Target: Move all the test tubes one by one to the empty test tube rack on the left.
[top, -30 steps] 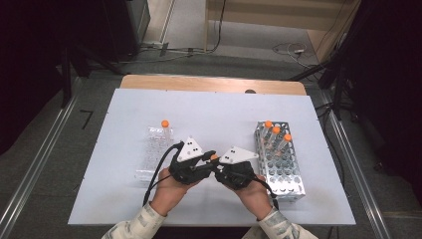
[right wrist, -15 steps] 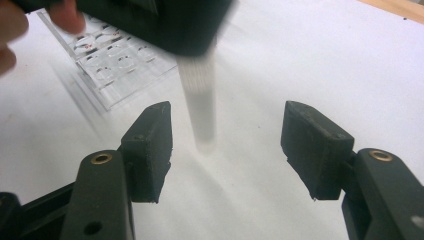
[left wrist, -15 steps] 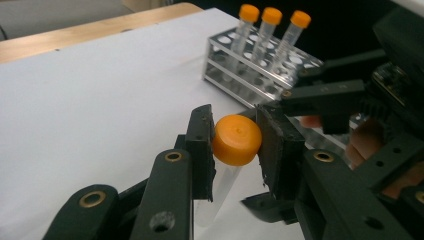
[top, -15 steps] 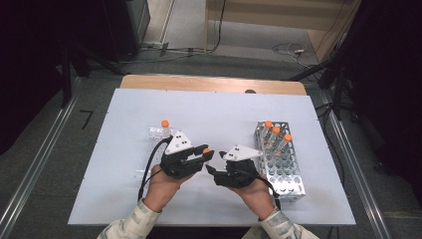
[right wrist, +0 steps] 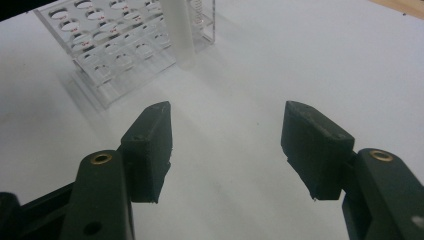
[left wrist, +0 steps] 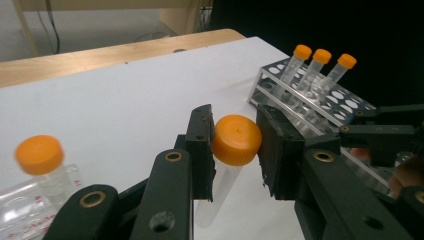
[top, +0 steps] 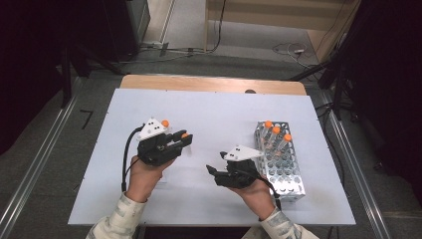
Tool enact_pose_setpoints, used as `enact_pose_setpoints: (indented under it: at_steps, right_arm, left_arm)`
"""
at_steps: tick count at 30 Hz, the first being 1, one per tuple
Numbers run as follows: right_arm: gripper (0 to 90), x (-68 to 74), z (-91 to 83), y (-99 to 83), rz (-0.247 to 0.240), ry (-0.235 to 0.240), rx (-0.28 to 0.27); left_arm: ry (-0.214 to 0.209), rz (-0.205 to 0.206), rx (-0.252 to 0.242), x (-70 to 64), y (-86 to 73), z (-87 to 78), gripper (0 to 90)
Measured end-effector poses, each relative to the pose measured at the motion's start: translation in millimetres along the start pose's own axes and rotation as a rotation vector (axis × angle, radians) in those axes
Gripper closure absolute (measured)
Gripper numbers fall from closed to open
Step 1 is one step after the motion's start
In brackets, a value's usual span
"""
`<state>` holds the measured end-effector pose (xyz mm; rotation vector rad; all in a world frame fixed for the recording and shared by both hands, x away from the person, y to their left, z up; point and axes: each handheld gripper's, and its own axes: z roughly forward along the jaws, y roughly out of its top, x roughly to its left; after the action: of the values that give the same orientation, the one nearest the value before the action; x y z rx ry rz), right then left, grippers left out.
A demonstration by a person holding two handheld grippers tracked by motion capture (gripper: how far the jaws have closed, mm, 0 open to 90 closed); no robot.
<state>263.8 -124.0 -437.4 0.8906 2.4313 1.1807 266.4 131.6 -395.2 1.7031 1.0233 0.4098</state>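
Note:
My left gripper point(top: 185, 141) is shut on a clear tube with an orange cap point(left wrist: 236, 140), gripped just under the cap; the tube body hangs below the jaws. In the high view that held tube point(top: 185, 135) sits left of the table's centre. My right gripper point(top: 213, 172) hovers low over the white table with its jaws wide apart and nothing between them point(right wrist: 227, 145). A metal rack point(top: 281, 167) at the right holds three orange-capped tubes point(left wrist: 321, 56).
A clear plastic rack point(right wrist: 125, 50) lies under and beside my left hand, with one orange-capped tube point(top: 164, 123) standing in it. The white table top point(top: 224, 114) ends at a wooden strip point(top: 209, 83) at the far edge.
A second ago both grippers met tip to tip at the table's centre. The left gripper has since drawn away to the left with the tube, and the right one stays open.

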Motion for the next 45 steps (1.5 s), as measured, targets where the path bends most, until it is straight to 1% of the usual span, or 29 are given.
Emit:
enact_pose_setpoints:
  at_steps: [7, 15, 18, 22, 25, 29, 32, 35, 40, 45]
  right_arm:
    - [35.3, -0.5, -0.2, -0.5, 0.000, -0.002, 0.000]
    - [35.3, 1.2, 0.5, -0.8, -0.005, 0.000, -0.001]
    - [35.4, 1.5, 0.2, -0.8, -0.005, 0.000, -0.001]
    - [35.4, 1.8, -0.1, -0.8, -0.006, 0.003, -0.002]
    - [35.4, 1.8, -0.3, -0.8, -0.006, 0.003, -0.004]
    - [35.4, 1.4, -0.5, -0.8, -0.008, 0.002, -0.006]
    - [35.3, 1.7, -0.3, -0.9, -0.007, 0.001, -0.006]
    - [35.0, 1.7, -0.6, -1.0, -0.007, 0.002, -0.007]
    - [34.6, 1.3, -1.4, -1.1, 0.003, 0.001, -0.008]
    - [34.5, 1.6, -1.9, -1.4, 0.009, 0.000, -0.010]
  left_arm:
    - [0.016, -0.019, -0.024, 7.8, 3.7, -7.8, 69.4]
    - [0.062, -0.029, -0.042, 16.1, 5.8, -12.8, 69.3]
    - [0.085, -0.036, -0.051, 21.8, 6.8, -16.2, 69.4]
    - [0.113, -0.062, -0.076, 31.9, 8.0, -22.3, 69.3]
    - [0.130, -0.071, -0.091, 37.2, 9.9, -27.0, 69.4]
    - [0.157, -0.069, -0.107, 41.1, 12.4, -31.9, 69.4]
    - [0.177, -0.065, -0.103, 43.5, 12.4, -31.8, 69.4]
    - [0.182, -0.073, -0.100, 46.6, 11.7, -30.2, 69.4]
    - [0.202, -0.071, -0.085, 49.2, 9.8, -24.8, 69.4]
    - [0.200, -0.080, -0.073, 53.2, 6.9, -19.9, 69.3]
